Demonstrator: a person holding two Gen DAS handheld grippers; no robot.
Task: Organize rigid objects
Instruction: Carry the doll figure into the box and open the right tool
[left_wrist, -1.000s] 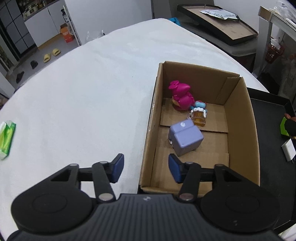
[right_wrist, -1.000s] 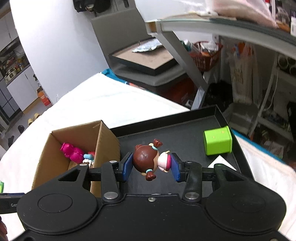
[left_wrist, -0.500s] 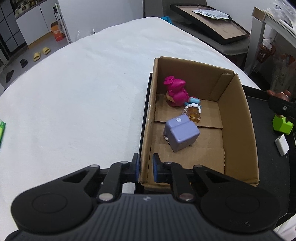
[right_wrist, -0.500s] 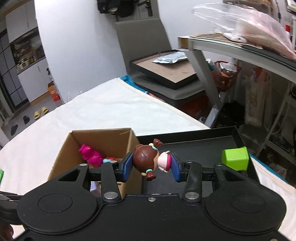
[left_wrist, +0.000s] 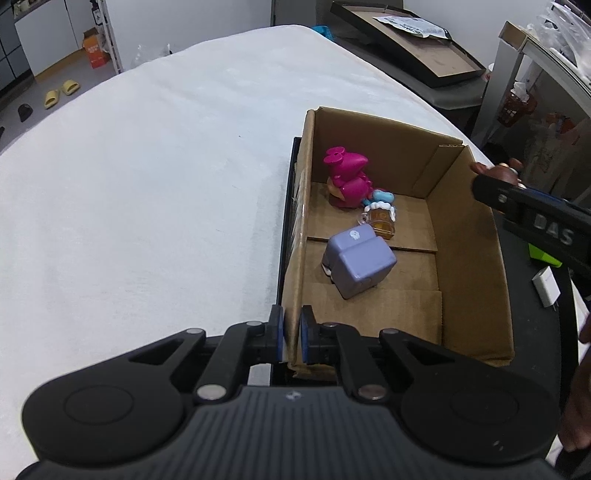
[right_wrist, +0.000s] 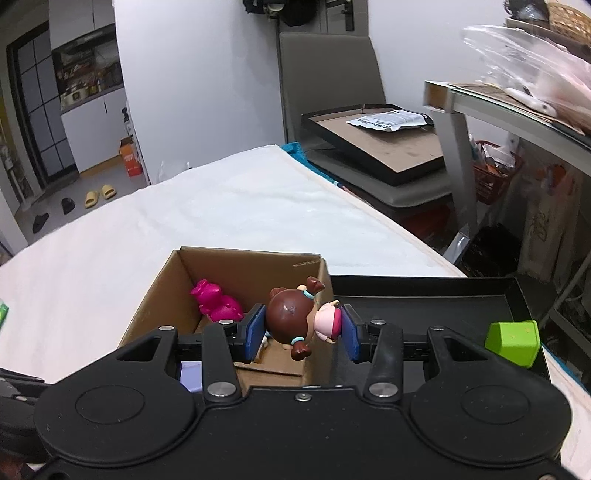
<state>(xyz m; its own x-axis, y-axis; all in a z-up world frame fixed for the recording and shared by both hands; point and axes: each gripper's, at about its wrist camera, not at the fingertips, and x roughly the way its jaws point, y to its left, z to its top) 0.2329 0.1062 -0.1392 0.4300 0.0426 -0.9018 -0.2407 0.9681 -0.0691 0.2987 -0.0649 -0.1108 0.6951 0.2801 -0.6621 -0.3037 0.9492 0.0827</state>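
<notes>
My fingers (right_wrist: 255, 329) have blue pads on black arms. Plain brown cardboard box (left_wrist: 469, 236) holds a magenta toy (left_wrist: 347, 177), lavender block (left_wrist: 358, 260), amber mug (left_wrist: 380, 219). Brown-haired pink doll (right_wrist: 299, 319); lime-green cube (right_wrist: 511, 341); black tray (right_wrist: 424, 295); white tabletop (left_wrist: 147, 184).

A white-covered worktop (left_wrist: 147, 192) carries a black tray (right_wrist: 424, 295) along its right edge and a green packet (right_wrist: 3, 310) far left.

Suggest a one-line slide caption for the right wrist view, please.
Right tool holds a brown-haired doll over the cardboard box.

Brown-haired doll (right_wrist: 295, 319) sideways above carton (right_wrist: 236, 266)
</notes>
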